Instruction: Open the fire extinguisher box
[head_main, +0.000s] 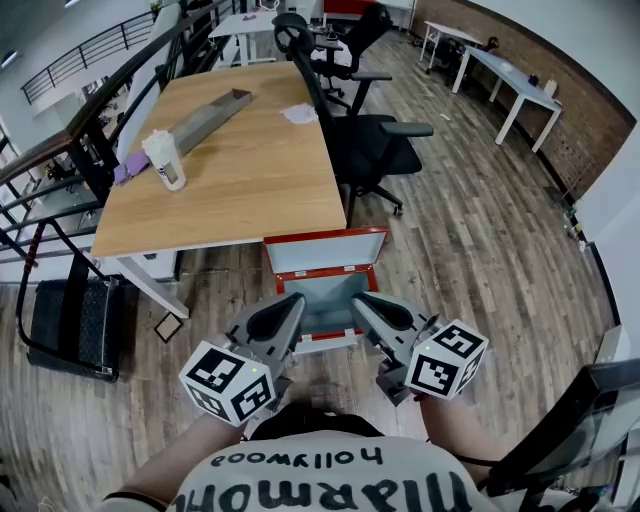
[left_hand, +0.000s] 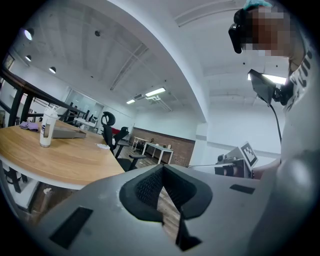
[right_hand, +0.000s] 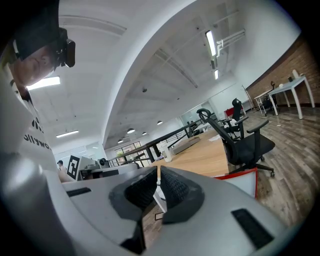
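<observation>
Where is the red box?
In the head view, the red box stands open on the floor at centre, by the near edge of the wooden desk.

Wooden floor (head_main: 470, 230), open fire extinguisher box (head_main: 325, 252), desk (head_main: 250, 170), black chair (head_main: 375, 145) on it

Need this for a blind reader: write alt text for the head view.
Seen from above, a red box lies open on the floor beside a desk. The left gripper and right gripper, both shut and empty, point at it from the near side.
</observation>
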